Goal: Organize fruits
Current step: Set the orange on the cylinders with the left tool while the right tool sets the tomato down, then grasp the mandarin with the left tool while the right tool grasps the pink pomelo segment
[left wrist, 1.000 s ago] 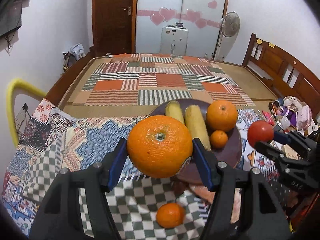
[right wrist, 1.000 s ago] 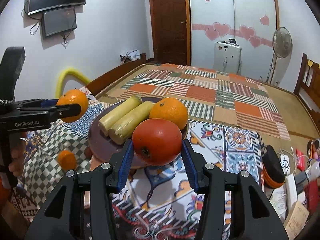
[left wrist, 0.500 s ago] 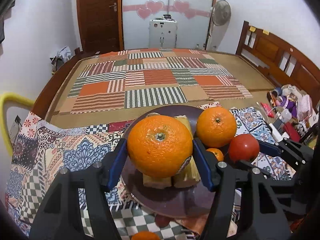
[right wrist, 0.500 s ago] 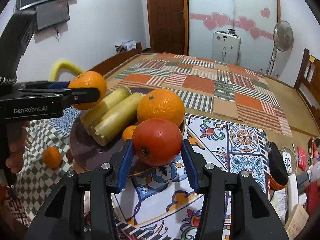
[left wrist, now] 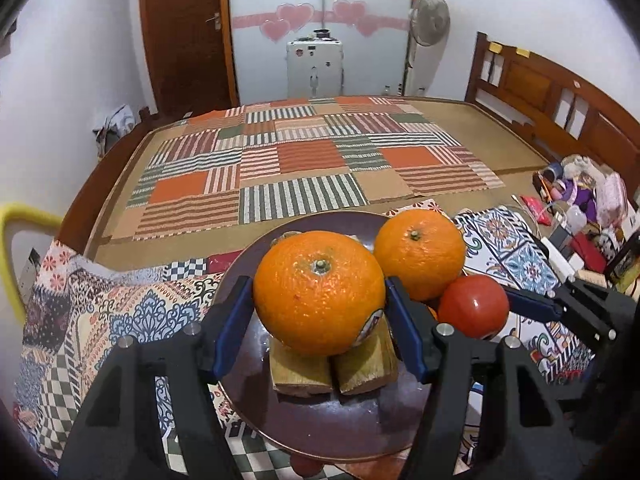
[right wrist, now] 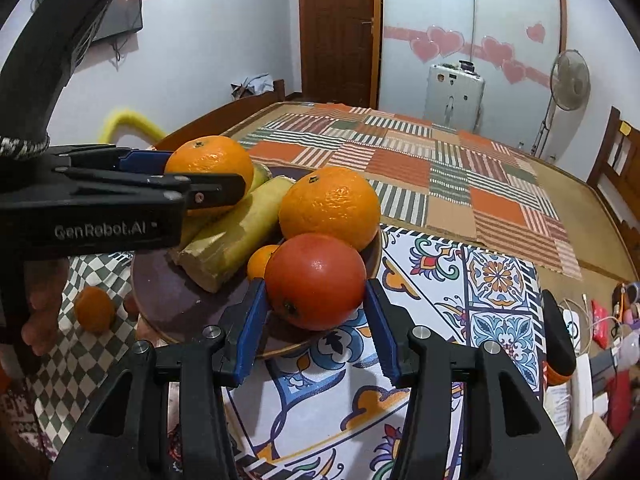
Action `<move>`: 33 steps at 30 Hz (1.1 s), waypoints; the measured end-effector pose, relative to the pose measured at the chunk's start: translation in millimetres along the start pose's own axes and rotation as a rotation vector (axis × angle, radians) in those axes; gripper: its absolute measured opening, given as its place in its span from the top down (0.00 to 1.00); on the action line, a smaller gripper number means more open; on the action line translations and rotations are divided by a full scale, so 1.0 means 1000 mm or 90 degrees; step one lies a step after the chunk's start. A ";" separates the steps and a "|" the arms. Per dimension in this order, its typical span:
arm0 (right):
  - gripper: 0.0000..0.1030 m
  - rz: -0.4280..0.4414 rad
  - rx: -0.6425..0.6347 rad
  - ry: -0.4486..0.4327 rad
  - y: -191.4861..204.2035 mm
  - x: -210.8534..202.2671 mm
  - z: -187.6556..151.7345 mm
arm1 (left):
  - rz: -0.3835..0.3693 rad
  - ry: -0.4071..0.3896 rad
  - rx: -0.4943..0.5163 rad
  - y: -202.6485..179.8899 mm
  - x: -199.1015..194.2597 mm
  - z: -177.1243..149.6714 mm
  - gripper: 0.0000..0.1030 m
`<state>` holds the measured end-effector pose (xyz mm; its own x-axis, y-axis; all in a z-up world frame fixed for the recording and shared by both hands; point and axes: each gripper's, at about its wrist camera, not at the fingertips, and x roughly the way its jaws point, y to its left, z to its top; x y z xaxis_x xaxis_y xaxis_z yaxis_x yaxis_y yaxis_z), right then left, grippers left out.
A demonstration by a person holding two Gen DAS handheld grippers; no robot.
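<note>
Since the frame 1 second back, the left gripper (left wrist: 319,322) has carried its large orange (left wrist: 319,292) across from above the checked cloth to over the dark plate (left wrist: 256,396); the small orange on the cloth has dropped out of the left wrist view. The right gripper (right wrist: 316,326) has barely shifted, and its tomato (right wrist: 315,281) sits lower and closer over the plate's near rim.

The left gripper's blue pads clamp the large orange on both sides, stem end up, a sticker showing at its lower right. It hangs directly above the cut ends of 2 yellow-green stalks (left wrist: 332,368) that lie side by side on the plate; contact with them cannot be judged.

The right gripper's pads grip the red tomato on both flanks, just above the plate edge (right wrist: 168,332). Behind it, a second large orange (right wrist: 330,208) rests on the plate against the stalks (right wrist: 236,236), and a small orange (right wrist: 260,260) is tucked between tomato and stalks.

Another small orange (right wrist: 94,309) lies on the checked cloth (right wrist: 72,364), left of the plate. A person's fingers (right wrist: 38,320) wrap the left gripper's handle.
</note>
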<state>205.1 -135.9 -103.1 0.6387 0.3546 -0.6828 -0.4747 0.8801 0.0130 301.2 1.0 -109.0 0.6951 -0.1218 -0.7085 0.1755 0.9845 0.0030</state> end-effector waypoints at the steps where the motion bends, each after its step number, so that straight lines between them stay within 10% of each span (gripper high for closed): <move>1: 0.55 0.000 0.001 0.002 0.000 0.000 0.000 | 0.003 -0.003 0.008 -0.002 0.000 -0.001 0.37; 22: 0.44 0.008 0.012 -0.033 -0.001 -0.031 -0.001 | 0.000 0.006 -0.033 0.010 -0.020 -0.009 0.33; 33: 0.44 0.016 0.020 -0.069 0.009 -0.067 0.004 | 0.035 -0.041 -0.051 0.027 -0.094 -0.025 0.32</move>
<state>160.6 -150.5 -54.6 0.6895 0.4076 -0.5987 -0.4731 0.8793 0.0537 223.0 42.4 -60.1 0.7464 -0.0733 -0.6615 0.0819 0.9965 -0.0180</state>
